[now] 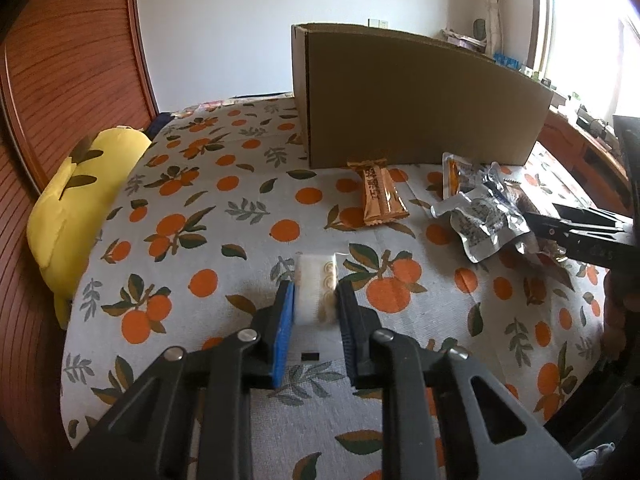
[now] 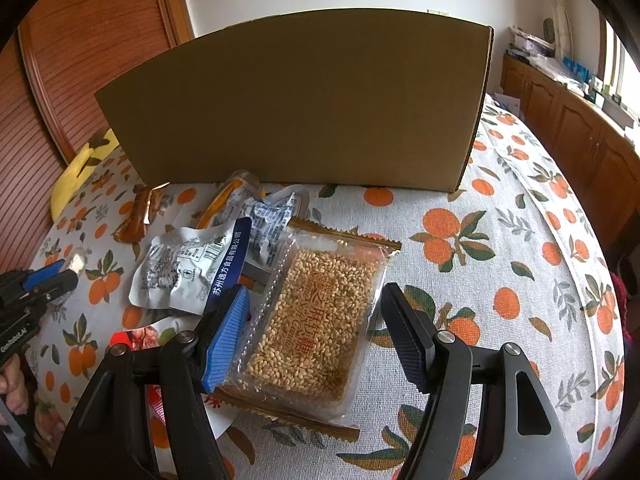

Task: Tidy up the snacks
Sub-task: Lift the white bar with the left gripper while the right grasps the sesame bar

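Landmark: the cardboard box (image 1: 420, 96), standing at the far side of the orange-print cloth (image 1: 224, 216).

Nearest, well in front of the box and off its left corner: the left gripper (image 1: 316, 300), jaws drawn narrow and clamped on a small white wafer packet (image 1: 316, 284). The pads press both its long sides. The packet's long axis runs along the fingers, toward the box. It appears to sit on or just above the cloth; which, I cannot tell.

In front of the box's middle: the right gripper (image 2: 316, 320), jaws standing wide, straddling a clear sesame-brittle packet (image 2: 316, 320). The blue pad (image 2: 228, 332) sits at the packet's left edge; the black one stands apart from its right edge, so nothing is gripped. The packet lies flat, long axis pointing toward the box and leaning slightly right.

Closer to the box: a heap of silver pouches (image 2: 188, 268) just left of the brittle, and an orange bar (image 1: 380, 196) lying just short of the box's front wall.

Beyond the box's left end, at the cloth's edge: a yellow cushion (image 1: 76, 200).

Judgement: the box looks like the destination. Its opening faces up, so the left gripper's packet must rise above the front wall before going forward and right. The right gripper is nearer the box, but holds nothing yet.
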A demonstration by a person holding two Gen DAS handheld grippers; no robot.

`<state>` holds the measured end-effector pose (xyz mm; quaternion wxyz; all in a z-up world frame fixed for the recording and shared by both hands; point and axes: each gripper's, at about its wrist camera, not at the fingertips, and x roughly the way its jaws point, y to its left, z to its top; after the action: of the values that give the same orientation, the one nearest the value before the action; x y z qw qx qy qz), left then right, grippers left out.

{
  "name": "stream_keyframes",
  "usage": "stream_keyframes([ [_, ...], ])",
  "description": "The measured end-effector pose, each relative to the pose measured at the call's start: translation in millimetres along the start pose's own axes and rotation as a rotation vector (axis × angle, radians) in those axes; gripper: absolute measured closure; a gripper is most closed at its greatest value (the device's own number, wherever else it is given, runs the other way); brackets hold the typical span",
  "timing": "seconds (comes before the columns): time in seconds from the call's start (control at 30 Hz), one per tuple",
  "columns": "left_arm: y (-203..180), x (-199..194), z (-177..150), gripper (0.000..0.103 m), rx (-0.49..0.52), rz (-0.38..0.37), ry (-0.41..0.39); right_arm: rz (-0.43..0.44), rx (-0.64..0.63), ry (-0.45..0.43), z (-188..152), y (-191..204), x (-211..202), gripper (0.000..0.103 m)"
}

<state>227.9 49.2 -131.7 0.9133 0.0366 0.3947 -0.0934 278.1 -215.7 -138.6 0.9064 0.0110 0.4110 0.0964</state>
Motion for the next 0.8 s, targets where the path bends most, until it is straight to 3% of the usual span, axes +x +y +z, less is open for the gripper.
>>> stream_keyframes([
  [0.37,-6.6,-9.4,-0.4,0.084,-0.003,-0.005,-0.03,-0.028,-0.011,0.003,0.5,3.5,3.8,0.033],
  [0.8,-23.2,-35.7,2.9,0.084,0.013,-0.005,-0.08,-0.049,0.028,-0.019,-1.7,-3.9,-1.1,0.055],
])
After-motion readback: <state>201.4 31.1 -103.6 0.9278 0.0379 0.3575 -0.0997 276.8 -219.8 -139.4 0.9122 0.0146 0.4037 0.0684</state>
